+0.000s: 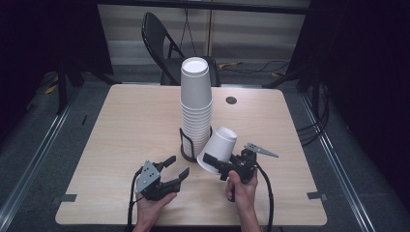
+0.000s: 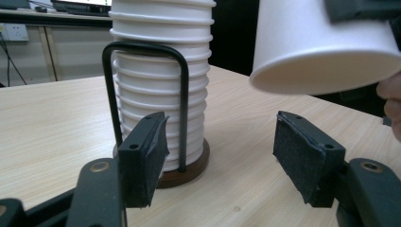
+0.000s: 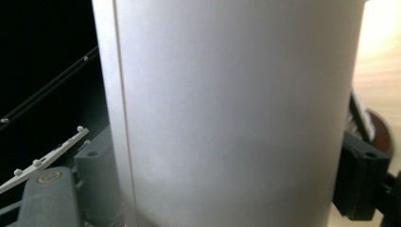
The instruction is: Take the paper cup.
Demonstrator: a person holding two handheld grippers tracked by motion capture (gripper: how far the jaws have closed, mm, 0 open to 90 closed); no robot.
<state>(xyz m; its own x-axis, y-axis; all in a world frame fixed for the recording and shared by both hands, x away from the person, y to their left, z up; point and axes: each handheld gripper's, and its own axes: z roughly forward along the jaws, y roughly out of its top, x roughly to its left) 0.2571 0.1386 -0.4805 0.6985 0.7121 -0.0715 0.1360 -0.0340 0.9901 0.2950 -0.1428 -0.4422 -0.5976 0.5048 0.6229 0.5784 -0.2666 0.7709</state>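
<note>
White paper, smooth and seamed down one side, is what the single cup [image 1: 218, 149] is made of; it is clamped by the right tool [image 1: 216, 166] near its rim, tilted with its closed base up and its mouth angled down toward the person, clear of the desk [image 1: 121, 121]. In the right gripper view the cup wall [image 3: 227, 113] is seen pressed between the two jaws. The left tool [image 1: 176, 170] is held released, jaws spread wide and nothing between them, just above the desk near its front edge and just beside the cup.

A thin paper wall is judged easy to crush or dent if the grip is tightened, and easy to slip from if it is loosened, since the cup tapers.

Farther off, a tall stack of inverted cups [image 1: 196, 104] is seated in a black wire holder [image 1: 187, 145] on a round brown base. The stack is judged top-heavy; a sideways knock from the held cup or either tool could topple it.
</note>
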